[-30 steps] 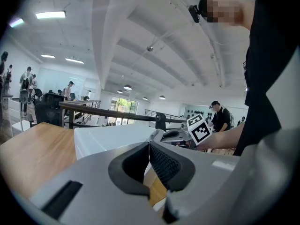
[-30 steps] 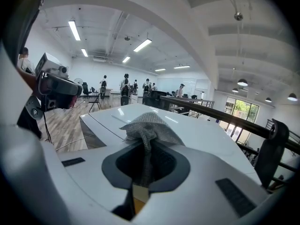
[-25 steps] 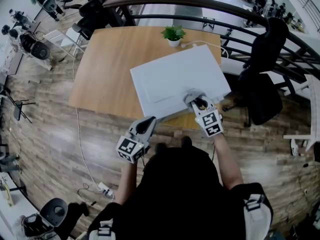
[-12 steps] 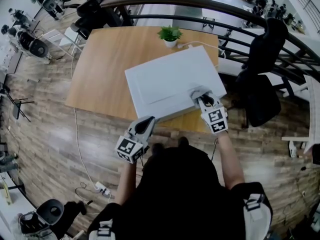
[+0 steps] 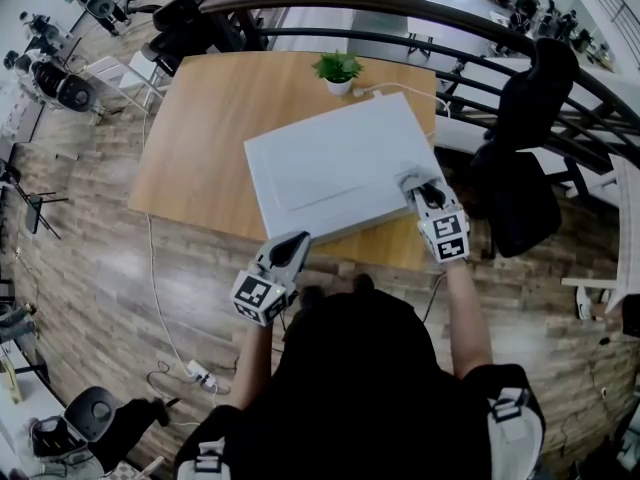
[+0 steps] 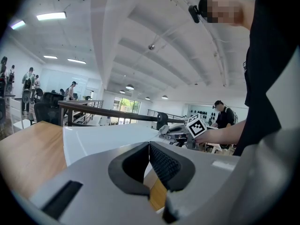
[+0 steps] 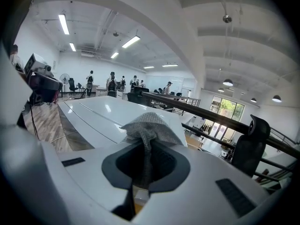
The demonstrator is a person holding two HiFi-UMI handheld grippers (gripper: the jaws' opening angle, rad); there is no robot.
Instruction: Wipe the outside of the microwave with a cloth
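Observation:
The white microwave [image 5: 330, 163] stands on the wooden table [image 5: 205, 118], its flat top facing up. My right gripper [image 5: 414, 183] rests at the microwave's near right corner, shut on a grey cloth [image 7: 149, 125] that lies against the white top [image 7: 105, 111]. My left gripper [image 5: 290, 250] hangs below the table's front edge, in front of the microwave's left half, jaws shut with nothing between them. In the left gripper view [image 6: 149, 156] the microwave [image 6: 108, 137] sits just ahead, and the right gripper [image 6: 176, 131] shows on its far side.
A small potted plant [image 5: 338, 69] stands at the table's back edge, with a white cable [image 5: 400, 88] beside it. A dark railing [image 5: 420, 13] curves behind the table. A black office chair [image 5: 525, 168] stands to the right. A power strip [image 5: 197, 375] lies on the floor.
My right gripper has slid to the right along the microwave's top with the cloth, reaching the near right corner. The left gripper has stayed put.

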